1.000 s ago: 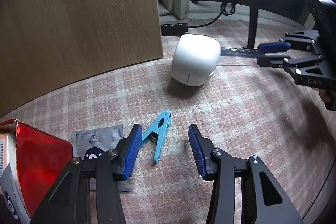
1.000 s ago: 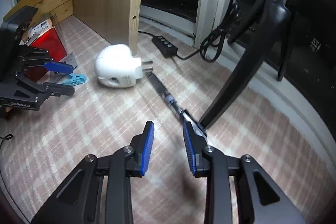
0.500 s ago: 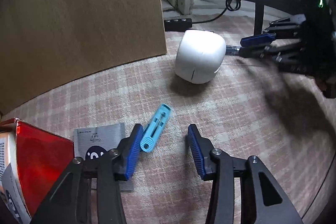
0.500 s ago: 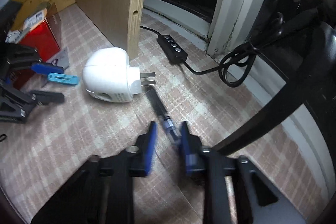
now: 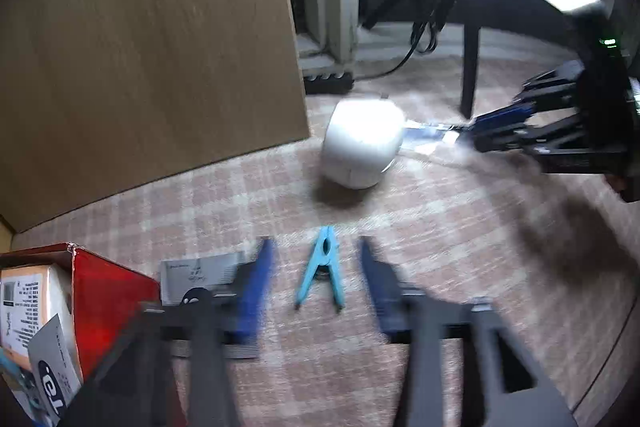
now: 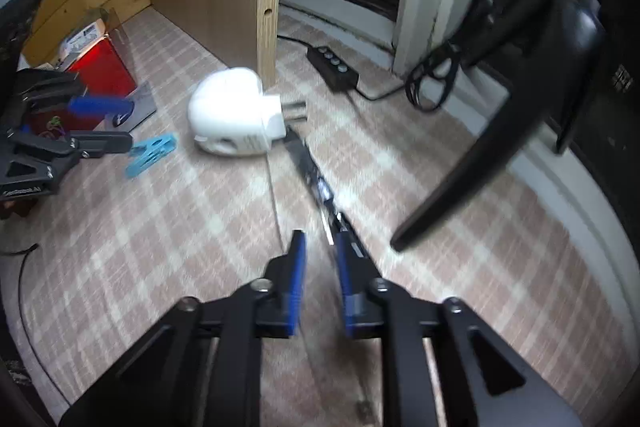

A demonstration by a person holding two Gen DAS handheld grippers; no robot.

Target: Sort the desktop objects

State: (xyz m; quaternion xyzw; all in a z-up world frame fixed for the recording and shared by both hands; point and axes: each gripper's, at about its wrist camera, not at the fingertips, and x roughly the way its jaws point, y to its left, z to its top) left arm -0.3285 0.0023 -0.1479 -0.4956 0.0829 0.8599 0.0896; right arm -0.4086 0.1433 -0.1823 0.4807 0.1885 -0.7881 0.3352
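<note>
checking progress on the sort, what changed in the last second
The right gripper has moved in around the near end of the pen, jaws open. The left gripper now straddles the blue clothespin, which has turned tip-away. The white plug adapter and red box stayed put.

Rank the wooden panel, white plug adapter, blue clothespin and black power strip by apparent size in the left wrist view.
1. Wooden panel, by far the largest.
2. White plug adapter.
3 and 4. Blue clothespin and black power strip: similar apparent extent; the strip lies farther back and is partly hidden by the panel, so unranked.
</note>
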